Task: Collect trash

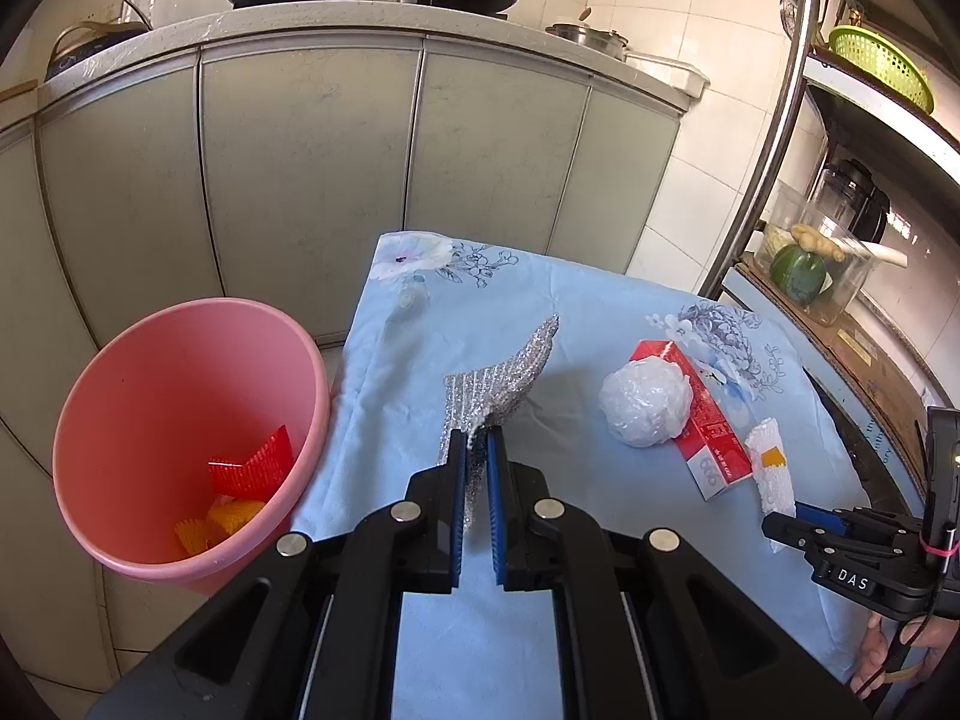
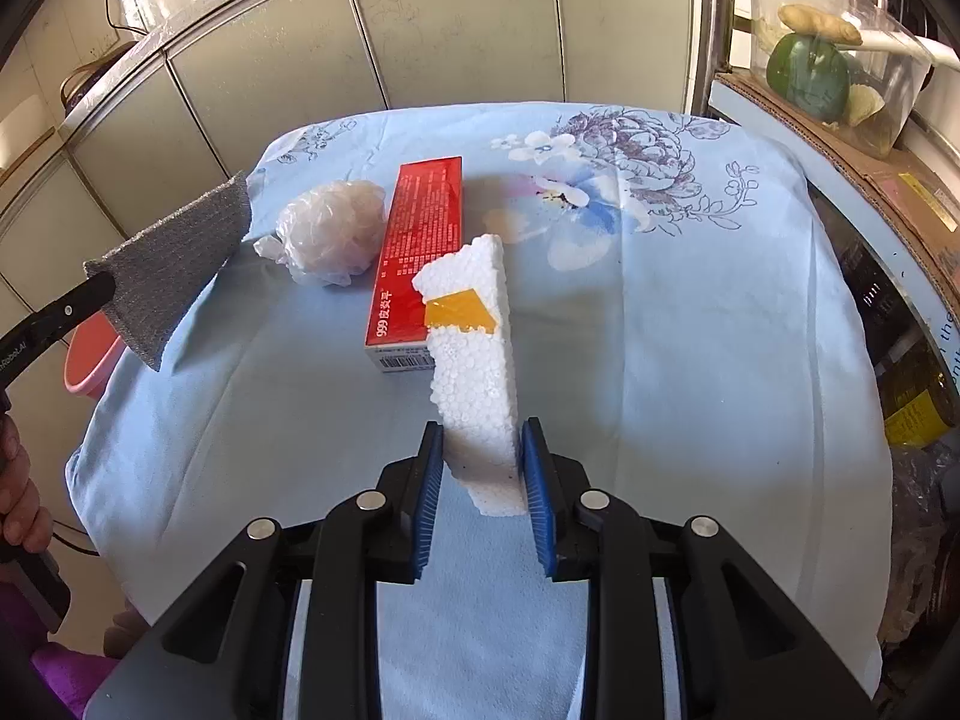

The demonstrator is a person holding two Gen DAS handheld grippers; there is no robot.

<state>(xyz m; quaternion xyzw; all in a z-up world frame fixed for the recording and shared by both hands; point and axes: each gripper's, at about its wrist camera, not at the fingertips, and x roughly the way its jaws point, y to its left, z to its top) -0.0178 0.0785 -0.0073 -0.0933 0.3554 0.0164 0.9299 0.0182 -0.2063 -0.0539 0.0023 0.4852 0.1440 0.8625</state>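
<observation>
From the left wrist, our left gripper [image 1: 478, 444] pinches a silver mesh scrap [image 1: 501, 381]; the pink bin [image 1: 180, 360] sits to its left, so next we likely swing over and release. From the right wrist, our right gripper [image 2: 480, 450] clamps a styrofoam piece [image 2: 477, 372], just ahead lies the red box [image 2: 420, 240] marked "999".

A pale blue cloth [image 2: 660, 360] is showing a print of purple, white and blue flowers. A red box [image 2: 420, 252] with white lettering is lying by a white foam piece [image 2: 477, 372] wearing a yellow patch. A silver mesh piece [image 1: 498, 384] is glittering, and a pink bin [image 1: 180, 420] is showing red and orange scraps inside.
</observation>
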